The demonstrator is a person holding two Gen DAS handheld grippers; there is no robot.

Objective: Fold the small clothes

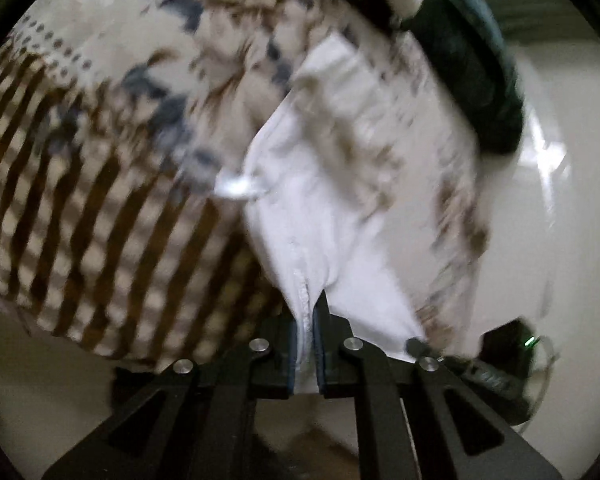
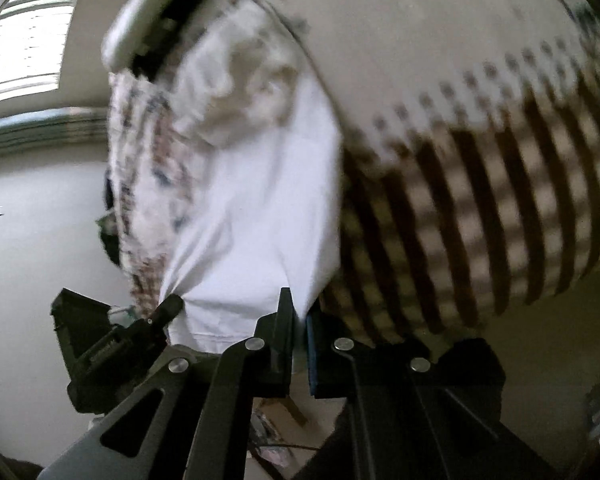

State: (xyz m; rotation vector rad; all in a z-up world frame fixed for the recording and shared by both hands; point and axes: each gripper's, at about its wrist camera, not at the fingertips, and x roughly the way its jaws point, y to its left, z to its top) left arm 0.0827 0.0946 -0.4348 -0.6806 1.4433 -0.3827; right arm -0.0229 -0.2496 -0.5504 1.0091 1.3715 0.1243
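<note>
white cloth with a faint brown print, a small garment, hangs stretched in the air between both tools, above a bed cover patterned with brown stripes, dots and blue-brown flowers. the left gripper has its jaws pinched tight on a seamed edge of the garment. the right gripper likewise clamps a white edge between nearly closed jaws. both views are blurred. pale floor lies beside the bed, and a window shows at upper left.
</note>
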